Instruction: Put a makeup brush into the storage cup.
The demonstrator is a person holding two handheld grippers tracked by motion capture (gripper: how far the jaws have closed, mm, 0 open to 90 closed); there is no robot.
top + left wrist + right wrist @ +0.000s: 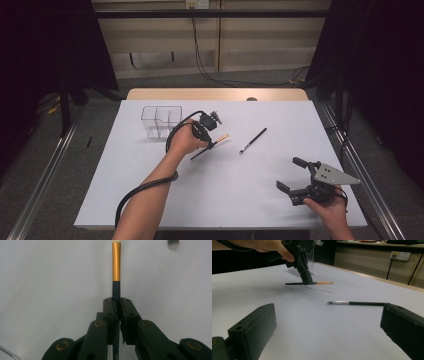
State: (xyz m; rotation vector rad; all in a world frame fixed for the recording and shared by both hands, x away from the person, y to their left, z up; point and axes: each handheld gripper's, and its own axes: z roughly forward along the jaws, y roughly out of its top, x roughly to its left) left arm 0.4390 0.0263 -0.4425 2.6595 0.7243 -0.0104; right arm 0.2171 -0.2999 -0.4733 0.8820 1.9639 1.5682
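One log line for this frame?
left gripper: shut on gold-banded brush | right gripper: open, idle | black brush: on table | organizer: clear

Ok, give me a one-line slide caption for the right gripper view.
Left hand-held gripper lifts a gold-ferruled brush clear of the table; second brush lies flat.

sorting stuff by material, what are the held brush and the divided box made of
Held brush: dark glossy handle, probably painted wood or plastic; its gold band looks like brushed metal. Divided box: clear, see-through walls suggest acrylic or similar plastic.
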